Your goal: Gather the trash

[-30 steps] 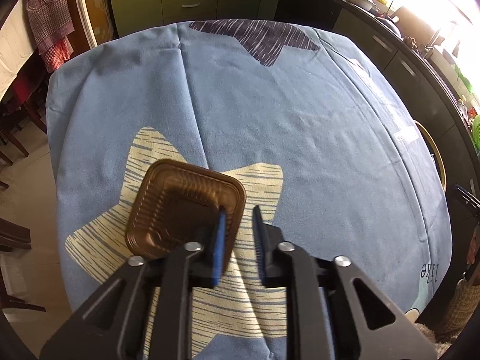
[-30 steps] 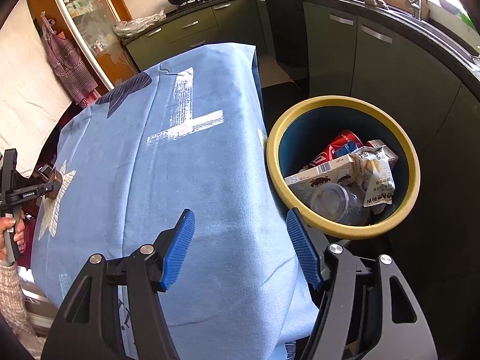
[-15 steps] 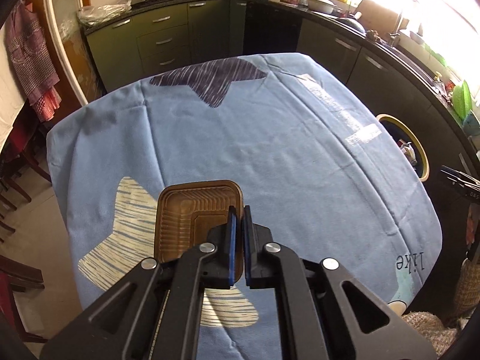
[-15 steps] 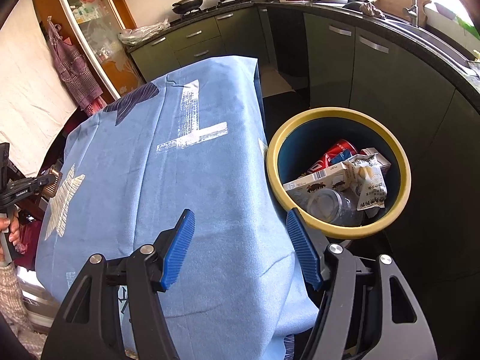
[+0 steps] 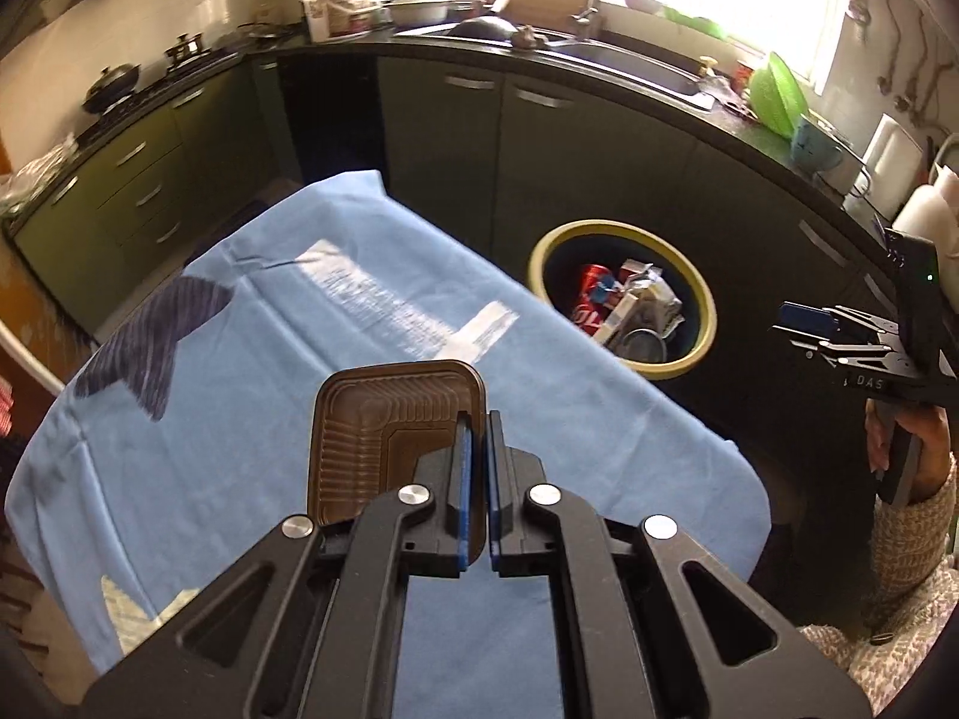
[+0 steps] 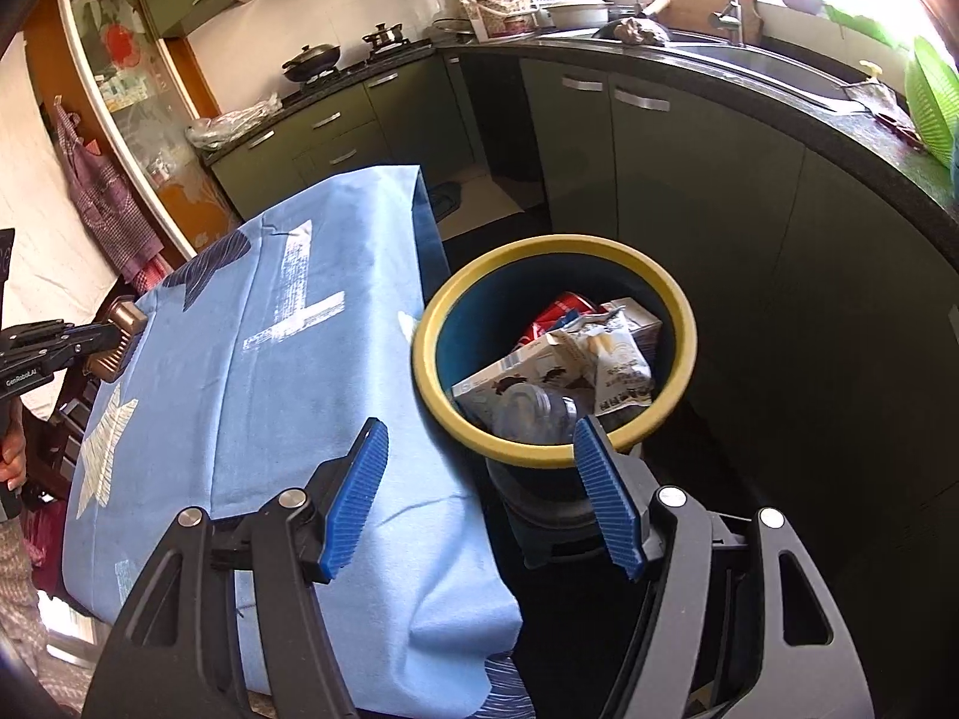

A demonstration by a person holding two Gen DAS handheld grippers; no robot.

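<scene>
My left gripper (image 5: 478,425) is shut on the right rim of a brown ribbed plastic tray (image 5: 383,425) and holds it in the air above the blue tablecloth (image 5: 252,395). The tray also shows at the far left of the right wrist view (image 6: 117,338), in the left gripper (image 6: 129,329). A yellow-rimmed bin (image 5: 623,317) stands on the floor beyond the table's right edge, holding a red can, cartons and wrappers. My right gripper (image 6: 479,443) is open and empty, over the table's corner beside the bin (image 6: 557,359); it shows at the right of the left wrist view (image 5: 806,317).
Dark green kitchen cabinets (image 6: 689,180) and a black counter curve around behind the bin. A stove with pans (image 6: 335,57) stands at the back. Chairs (image 6: 72,419) stand at the table's left side. The tablecloth (image 6: 270,359) hangs over the table's edges.
My left gripper closed on the tray's rim, lifted it off the cloth and swung right toward the bin. The right gripper stayed open and rose slightly.
</scene>
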